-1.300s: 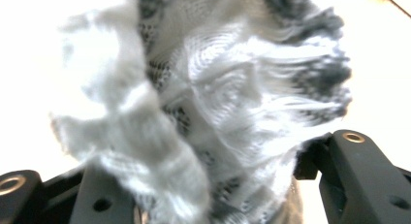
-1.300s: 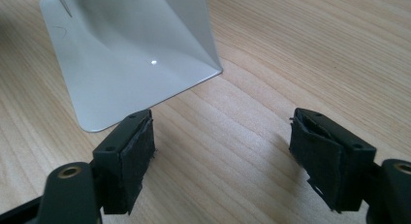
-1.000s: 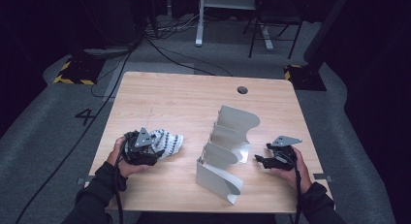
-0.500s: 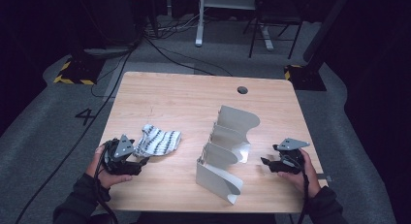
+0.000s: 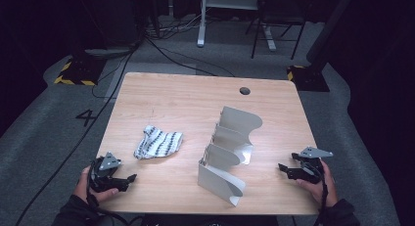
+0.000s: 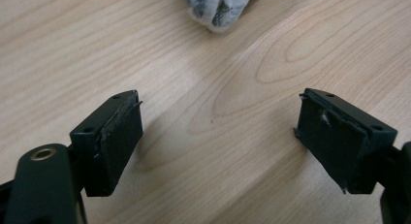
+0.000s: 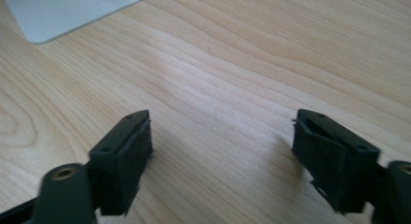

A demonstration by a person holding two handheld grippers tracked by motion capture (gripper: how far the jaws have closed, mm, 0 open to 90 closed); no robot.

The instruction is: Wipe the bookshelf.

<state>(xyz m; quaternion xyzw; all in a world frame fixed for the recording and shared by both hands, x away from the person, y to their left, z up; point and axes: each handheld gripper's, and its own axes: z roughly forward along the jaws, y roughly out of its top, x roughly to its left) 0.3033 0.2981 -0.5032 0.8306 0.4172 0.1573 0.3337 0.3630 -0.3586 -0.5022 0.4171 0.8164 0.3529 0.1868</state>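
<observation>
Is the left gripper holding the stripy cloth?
No, the left gripper is open with bare table between its jaws, and the stripy cloth lies apart from it on the table.

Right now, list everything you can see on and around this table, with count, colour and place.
Cloth: one, white with dark stripes, crumpled, left of the table's middle.
File rack: one, pale grey metal with curved dividers, standing right of the middle.
Table: one, light wood, with a round cable hole near the far right.
Chair: one, dark, on the floor behind the table.
Hazard-striped bases: two, yellow and black, on the floor at the far left and far right.
Left tongs: one, black, open, near left edge, nothing between them.
Right tongs: one, black, open, near right edge, nothing between them.
</observation>
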